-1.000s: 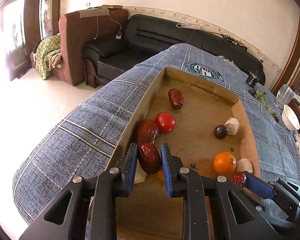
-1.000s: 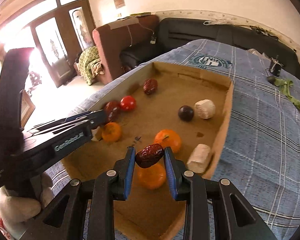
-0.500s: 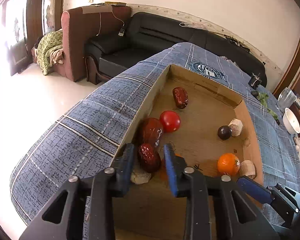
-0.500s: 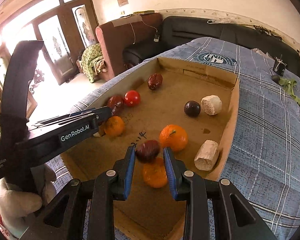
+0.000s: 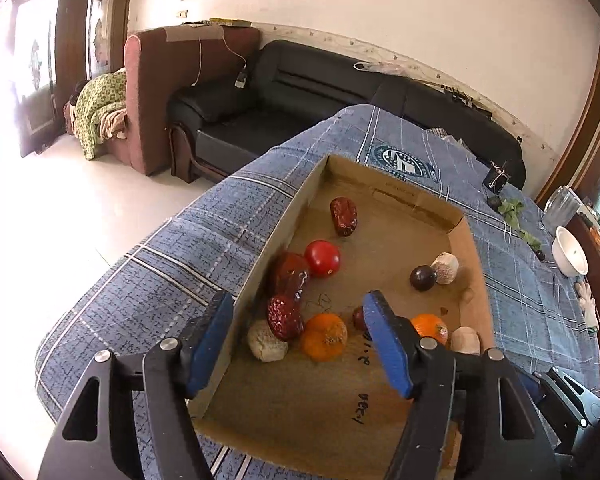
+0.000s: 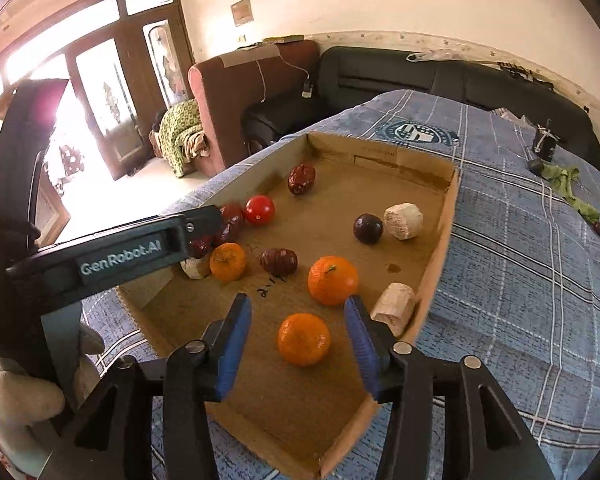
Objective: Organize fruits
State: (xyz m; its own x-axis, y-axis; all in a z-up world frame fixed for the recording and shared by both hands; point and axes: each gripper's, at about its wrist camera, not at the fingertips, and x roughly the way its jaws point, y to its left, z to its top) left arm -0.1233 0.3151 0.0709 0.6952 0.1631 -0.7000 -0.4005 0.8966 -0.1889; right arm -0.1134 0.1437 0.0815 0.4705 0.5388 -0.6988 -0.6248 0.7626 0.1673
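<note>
**A:** What do I have under me?

**B:** A shallow cardboard box (image 5: 474, 320) with matte brown walls, sitting on a blue checked cloth (image 5: 172, 280); I can't tell whether a desk or a bed lies under it. Pen marks are scrawled on its floor.

**A:** And the fruit?

**B:** All inside the box. By the left wall: a wrinkled, glossy dark-red date (image 5: 284, 317) leaning on a pale rough chunk (image 5: 266, 346), with a dimpled orange (image 5: 324, 336) just beside it. Behind them sit a bigger date (image 5: 290, 272) and a smooth round tomato (image 5: 322, 258). One more date (image 5: 343, 216) lies alone farther back. Toward the right wall, a dark round plum (image 6: 367, 228) touches a pale, cut cylinder (image 6: 403, 221).

**A:** My left hand-held gripper?

**B:** The left hand-held gripper (image 5: 298, 344) has just been opening. Its blue ribbed pads are well apart and grip nothing; the date and orange lie on the box floor between and beyond them. The left pad hangs over the box's left wall.

**A:** The right one?

**B:** The right hand-held gripper (image 6: 298, 342) has also just been opening, about halfway. An orange (image 6: 303, 338) sits on the cardboard between the pads, clear of both. The wrinkled date (image 6: 279, 261) rests farther in, near the pen marks, beside a larger orange (image 6: 333, 280). Another pale cylinder (image 6: 394, 308) lies against the right wall, just beyond the right pad.
</note>
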